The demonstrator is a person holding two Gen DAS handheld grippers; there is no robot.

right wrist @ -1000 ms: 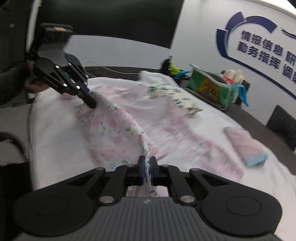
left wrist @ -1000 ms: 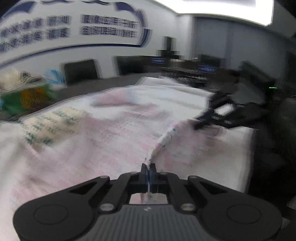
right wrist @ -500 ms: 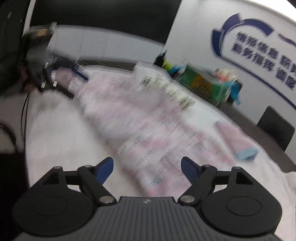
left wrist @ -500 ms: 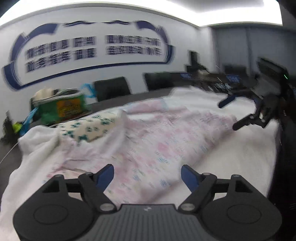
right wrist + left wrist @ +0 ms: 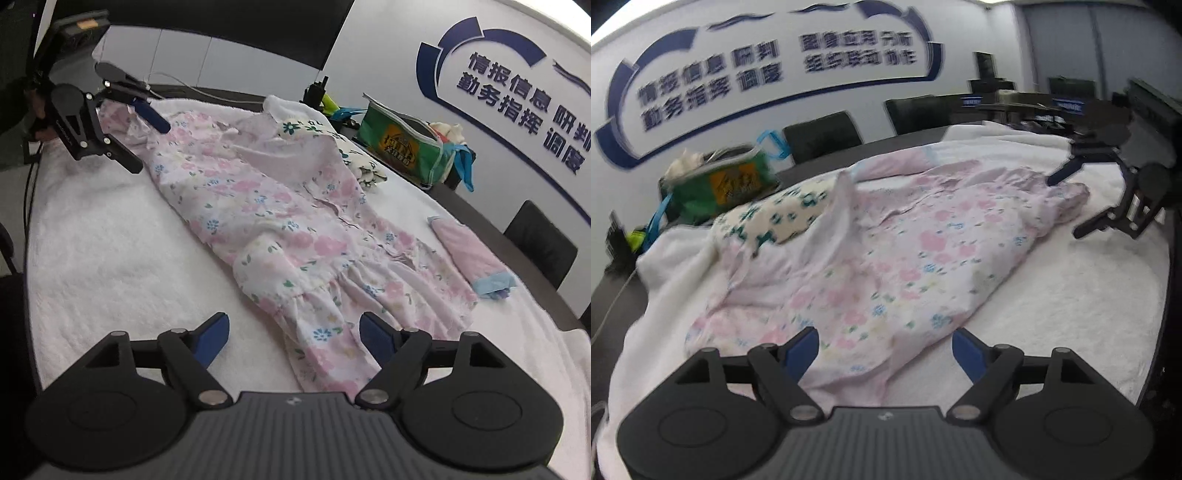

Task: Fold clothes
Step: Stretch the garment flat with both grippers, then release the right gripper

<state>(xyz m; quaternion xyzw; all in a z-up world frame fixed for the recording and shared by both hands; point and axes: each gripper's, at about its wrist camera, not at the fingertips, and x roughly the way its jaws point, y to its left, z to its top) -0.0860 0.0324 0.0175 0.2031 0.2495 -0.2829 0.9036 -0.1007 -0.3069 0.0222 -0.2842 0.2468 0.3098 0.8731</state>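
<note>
Between 2 grippers, on white-towel-covered bench [image 5: 92,251]: pink floral dress [image 5: 280,236], flat, roughly spread, long axis running gripper to gripper. Left gripper [image 5: 884,349] at one short end, fingers spread wide, empty, hem just ahead. Right gripper [image 5: 293,334] at opposite end, fingers likewise spread, holding nothing, gathered skirt edge directly between and ahead of tips. Each end equally near its own gripper. Judgement: next fold likely crosswise, each gripper re-pinching its near edge; loose cloth may bunch.
</note>
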